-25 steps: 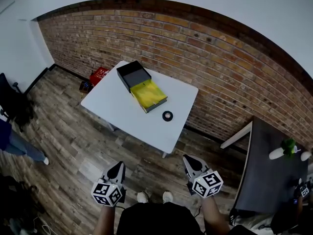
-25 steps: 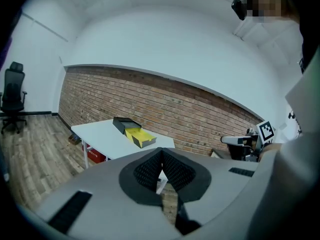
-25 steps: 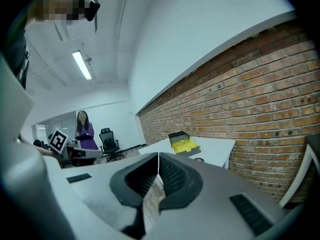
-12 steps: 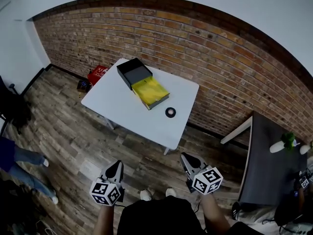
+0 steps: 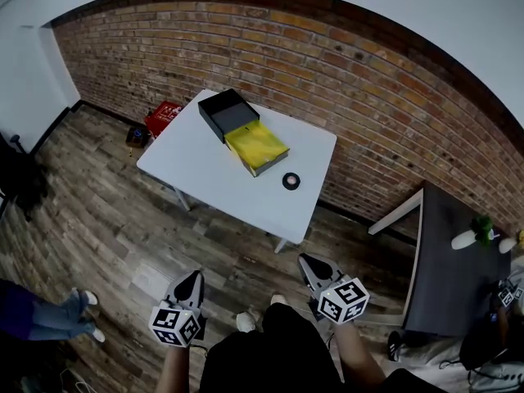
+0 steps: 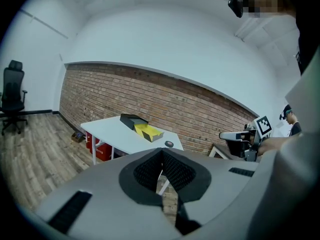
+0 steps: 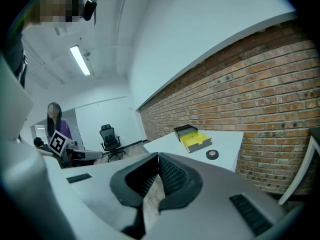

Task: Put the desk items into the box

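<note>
Brick-walled room: bench is sitting well ahead, tape roll lying nearer right hand-held gripper than left hand-held gripper; both closed, empty.

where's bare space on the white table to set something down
Bare: the left half of the white table, from the open black box and yellow-lined tray to its near edge; a smaller patch in front of the black tape roll. Crowded: along the brick wall, where those three line up.
</note>
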### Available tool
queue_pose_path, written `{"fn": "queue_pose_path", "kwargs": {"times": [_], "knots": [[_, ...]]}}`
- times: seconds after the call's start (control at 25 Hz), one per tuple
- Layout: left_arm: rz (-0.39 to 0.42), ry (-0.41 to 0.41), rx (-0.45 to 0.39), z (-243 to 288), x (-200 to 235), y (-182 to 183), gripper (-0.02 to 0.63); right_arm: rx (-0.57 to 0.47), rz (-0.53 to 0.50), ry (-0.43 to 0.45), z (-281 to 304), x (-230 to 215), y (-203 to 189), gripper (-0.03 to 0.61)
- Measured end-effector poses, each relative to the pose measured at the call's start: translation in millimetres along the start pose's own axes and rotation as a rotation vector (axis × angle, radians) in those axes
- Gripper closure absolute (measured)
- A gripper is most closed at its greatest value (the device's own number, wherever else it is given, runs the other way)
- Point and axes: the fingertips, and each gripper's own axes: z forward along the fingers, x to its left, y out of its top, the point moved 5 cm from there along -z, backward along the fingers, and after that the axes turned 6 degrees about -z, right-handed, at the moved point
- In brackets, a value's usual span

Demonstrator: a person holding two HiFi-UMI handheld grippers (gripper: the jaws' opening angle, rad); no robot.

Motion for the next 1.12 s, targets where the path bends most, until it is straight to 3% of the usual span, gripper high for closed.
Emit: {"fn": "queue_pose_path", "kwargs": {"times": [0.48, 0.88, 1.12], "knots": [[-0.013, 0.029, 0.015, 49.4, 15.7, 18.0, 0.6, -0.003, 0.036, 0.004, 44.7, -41.1, 5.4, 0.557], [0.038, 0.031, -0.027, 144.8, 11.8, 87.5, 0.6, -0.012, -0.031, 0.063, 117.0, -109.0, 47.9, 0.557], [0.046, 0.038, -0.039, 190.3, -0.7, 109.8, 0.6, -0.014, -0.046, 0.095, 149.0, -149.4, 62.8, 0.557]]}}
